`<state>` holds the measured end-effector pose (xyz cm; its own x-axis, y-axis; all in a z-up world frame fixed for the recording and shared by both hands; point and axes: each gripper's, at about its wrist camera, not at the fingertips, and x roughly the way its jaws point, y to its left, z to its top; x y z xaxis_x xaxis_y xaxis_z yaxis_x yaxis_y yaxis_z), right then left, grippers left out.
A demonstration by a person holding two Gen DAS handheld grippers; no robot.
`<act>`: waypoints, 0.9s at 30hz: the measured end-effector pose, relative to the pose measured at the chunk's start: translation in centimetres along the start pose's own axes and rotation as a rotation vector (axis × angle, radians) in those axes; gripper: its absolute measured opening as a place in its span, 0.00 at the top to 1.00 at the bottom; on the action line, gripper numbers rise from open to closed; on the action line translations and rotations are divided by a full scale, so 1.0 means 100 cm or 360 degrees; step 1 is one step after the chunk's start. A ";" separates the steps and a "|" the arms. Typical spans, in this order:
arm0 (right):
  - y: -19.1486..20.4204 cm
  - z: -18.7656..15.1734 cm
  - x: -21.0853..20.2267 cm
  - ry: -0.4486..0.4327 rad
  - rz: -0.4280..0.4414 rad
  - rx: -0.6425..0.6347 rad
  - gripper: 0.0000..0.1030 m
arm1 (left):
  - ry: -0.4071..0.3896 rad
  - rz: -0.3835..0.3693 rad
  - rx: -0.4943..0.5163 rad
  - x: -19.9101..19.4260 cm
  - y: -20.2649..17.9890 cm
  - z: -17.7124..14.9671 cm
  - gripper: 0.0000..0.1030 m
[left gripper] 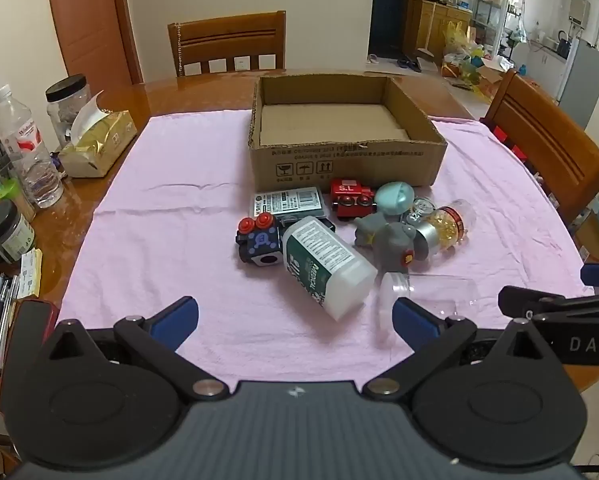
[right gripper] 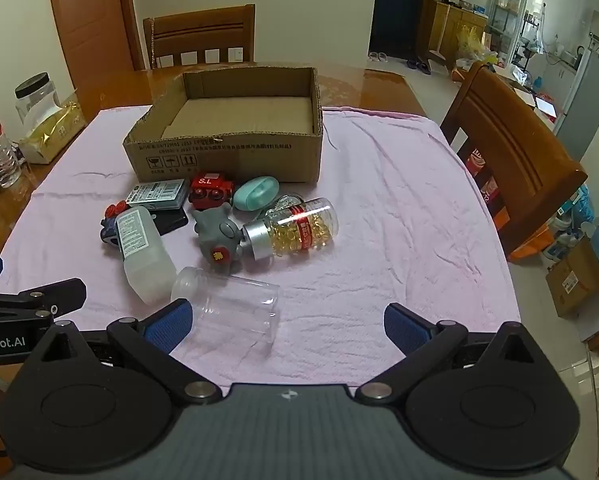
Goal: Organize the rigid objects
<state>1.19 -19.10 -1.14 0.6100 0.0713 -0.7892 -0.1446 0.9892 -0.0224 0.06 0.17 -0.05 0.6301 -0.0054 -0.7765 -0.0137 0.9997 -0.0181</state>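
1. I am holding my left tool (left gripper: 295, 320) with its fingers spread apart, gripping nothing, low over the pink cloth (left gripper: 171, 240).
2. I am holding my right tool (right gripper: 287, 322) the same way, spread apart and gripping nothing.
3. The clear jar (right gripper: 235, 306) is lying on its side just beside my right tool's left finger.
4. The white bottle (left gripper: 327, 264), red train (left gripper: 351, 196) and capsule bottle (right gripper: 295, 226) are lying clustered in front of the cardboard box (left gripper: 339, 160) on the worktop.

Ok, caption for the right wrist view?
Open right gripper hovers over pink cloth near a clear jar, toys and bottles before an empty cardboard box.
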 end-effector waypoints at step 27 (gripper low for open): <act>-0.004 0.005 -0.008 -0.0026 0.0002 0.0000 0.00 | -0.0012 0.0043 0.0008 -0.012 -0.009 0.003 0.01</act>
<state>1.15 -19.53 -0.24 0.6227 0.0745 -0.7789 -0.1452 0.9892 -0.0214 -0.45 -0.74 1.06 0.6355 0.0216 -0.7718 -0.0268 0.9996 0.0059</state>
